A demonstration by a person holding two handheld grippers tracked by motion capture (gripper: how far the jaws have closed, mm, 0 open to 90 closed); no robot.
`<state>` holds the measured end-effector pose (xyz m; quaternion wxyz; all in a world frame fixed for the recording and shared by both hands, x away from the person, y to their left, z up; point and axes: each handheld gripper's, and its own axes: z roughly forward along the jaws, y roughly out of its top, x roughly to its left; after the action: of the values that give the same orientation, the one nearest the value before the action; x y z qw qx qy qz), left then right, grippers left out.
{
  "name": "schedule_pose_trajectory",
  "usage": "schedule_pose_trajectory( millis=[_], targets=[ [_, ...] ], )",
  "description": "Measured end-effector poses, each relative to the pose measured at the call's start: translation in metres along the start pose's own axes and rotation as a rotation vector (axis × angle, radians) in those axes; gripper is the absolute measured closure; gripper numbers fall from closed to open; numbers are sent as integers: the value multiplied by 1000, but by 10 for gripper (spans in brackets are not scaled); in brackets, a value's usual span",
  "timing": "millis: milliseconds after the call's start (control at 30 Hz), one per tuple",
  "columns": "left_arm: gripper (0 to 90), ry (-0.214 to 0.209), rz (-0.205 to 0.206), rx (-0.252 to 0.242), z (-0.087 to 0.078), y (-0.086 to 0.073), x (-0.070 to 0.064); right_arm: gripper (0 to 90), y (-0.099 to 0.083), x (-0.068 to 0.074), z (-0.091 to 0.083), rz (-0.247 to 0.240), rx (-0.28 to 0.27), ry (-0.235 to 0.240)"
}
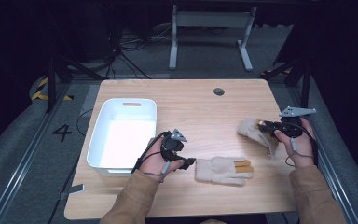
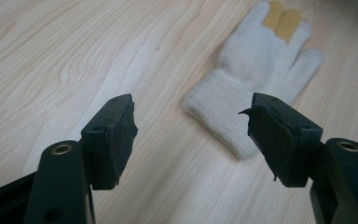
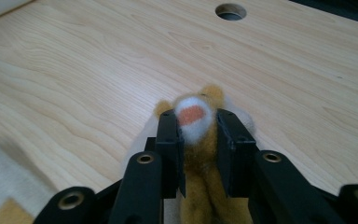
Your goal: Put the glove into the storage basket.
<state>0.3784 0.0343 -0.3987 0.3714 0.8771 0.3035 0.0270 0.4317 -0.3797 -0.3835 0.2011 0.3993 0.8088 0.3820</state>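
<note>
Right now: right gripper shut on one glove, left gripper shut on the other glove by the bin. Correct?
Not quite. The left gripper is open, jaws apart just short of the flat glove, as the left gripper view shows. The right gripper is shut on the other glove.

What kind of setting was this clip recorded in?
Probably a lab or studio recording bay: a lone wooden table ringed by dark curtains, hazard tape and a painted number 4 on the grey floor, loose cables behind.

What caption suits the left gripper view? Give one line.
Open left gripper poised over the cuff of a cream glove lying flat on the wooden table.
</note>
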Motion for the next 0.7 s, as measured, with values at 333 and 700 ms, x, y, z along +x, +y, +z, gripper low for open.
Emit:
schedule_pose_trajectory(
  millis=[333, 700],
  targets=[
    [327, -3, 7, -11, 3, 8, 3, 727, 4, 15, -17, -57, -51, 107],
    [328, 0, 5, -15, 2, 9, 4, 726, 8, 27, -23, -94, -42, 151]
  ],
)
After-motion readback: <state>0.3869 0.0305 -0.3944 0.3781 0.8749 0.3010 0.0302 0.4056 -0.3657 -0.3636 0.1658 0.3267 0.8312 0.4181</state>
